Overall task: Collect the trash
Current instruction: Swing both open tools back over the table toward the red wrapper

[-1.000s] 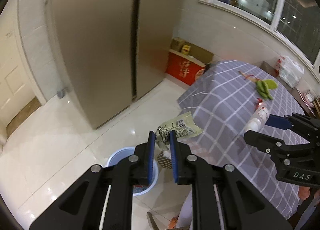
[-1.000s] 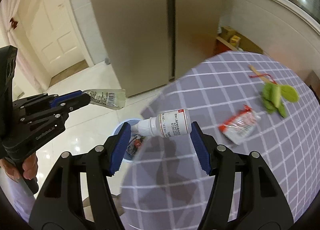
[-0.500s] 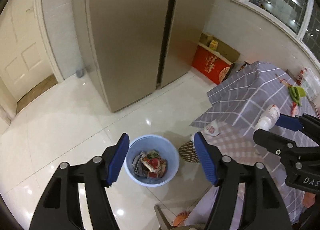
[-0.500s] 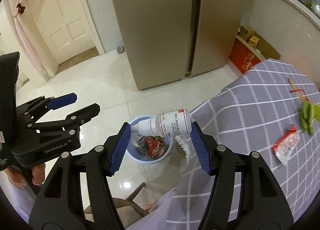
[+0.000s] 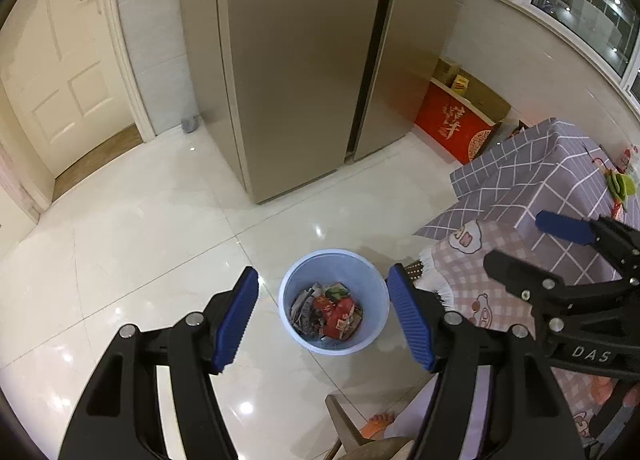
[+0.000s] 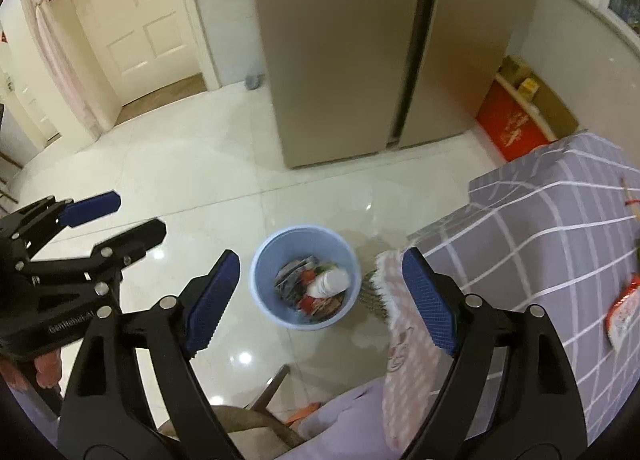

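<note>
Now hovering over the blue bin (image 6: 306,280), left claw (image 5: 322,316) open and empty, right claw (image 6: 320,292) opening with nothing between, risking leaving the red wrapper (image 6: 624,314) forgotten on the far-right counter (image 6: 560,236).

A white bottle (image 6: 329,282) lies tilted atop crumpled wrappers (image 5: 328,314) inside the pale blue bin (image 6: 280,252) on the floor
</note>
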Demonstrator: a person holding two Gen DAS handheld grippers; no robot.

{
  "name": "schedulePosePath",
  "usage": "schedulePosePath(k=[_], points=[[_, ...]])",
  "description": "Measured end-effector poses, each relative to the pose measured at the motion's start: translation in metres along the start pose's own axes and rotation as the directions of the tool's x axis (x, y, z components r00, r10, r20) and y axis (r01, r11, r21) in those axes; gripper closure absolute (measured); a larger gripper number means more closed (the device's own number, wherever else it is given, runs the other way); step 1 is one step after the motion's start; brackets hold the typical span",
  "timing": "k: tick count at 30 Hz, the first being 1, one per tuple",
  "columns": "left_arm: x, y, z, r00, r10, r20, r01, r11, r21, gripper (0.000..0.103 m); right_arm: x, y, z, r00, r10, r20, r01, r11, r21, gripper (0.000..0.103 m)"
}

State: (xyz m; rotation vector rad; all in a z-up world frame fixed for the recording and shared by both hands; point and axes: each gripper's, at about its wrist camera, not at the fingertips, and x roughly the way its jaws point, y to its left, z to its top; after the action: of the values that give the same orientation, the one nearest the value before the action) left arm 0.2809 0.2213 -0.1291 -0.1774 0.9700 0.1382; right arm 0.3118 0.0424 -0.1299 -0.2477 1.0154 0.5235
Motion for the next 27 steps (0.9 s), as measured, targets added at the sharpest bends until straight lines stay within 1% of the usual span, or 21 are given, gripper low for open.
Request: schedulePosePath(k=[8,11,14,19,22,27], points=[[-0.008,0.0,-0.005,1.0,0.01,0.008,-0.01,1.0,-0.002,0.037,0.001,-0.004,-0.005,1.0,0.007,-0.022,-0.007,1.0,0.004,0.021],[-0.012,-0.004,-0.005,1.0,0.009,0.012,-0.009,1.0,0.005,0.037,-0.004,-0.008,-0.007,1.0,0.012,-0.015,-0.011,1.0,0.013,0.021],[-0.016,-0.008,-0.005,1.0,0.021,0.021,-0.021,1.0,0.012,0.037,-0.011,-0.01,-0.008,1.0,0.019,-0.002,-0.019,1.0,0.018,0.021],[-0.026,-0.015,-0.002,0.999,0.021,0.039,-0.022,0.999,0.026,0.037,-0.029,-0.018,-0.01,0.999,0.03,0.029,-0.031,0.999,0.038,0.021],[-0.035,-0.026,-0.001,0.998,0.015,0.06,-0.018,0.999,0.044,0.037,-0.042,-0.024,-0.012,0.997,0.044,0.061,-0.047,0.998,0.052,0.021],[-0.053,-0.048,0.001,0.995,-0.008,0.102,0.0,0.997,0.076,0.037,-0.065,-0.035,-0.016,0.993,0.045,0.11,-0.053,0.996,0.07,0.021]])
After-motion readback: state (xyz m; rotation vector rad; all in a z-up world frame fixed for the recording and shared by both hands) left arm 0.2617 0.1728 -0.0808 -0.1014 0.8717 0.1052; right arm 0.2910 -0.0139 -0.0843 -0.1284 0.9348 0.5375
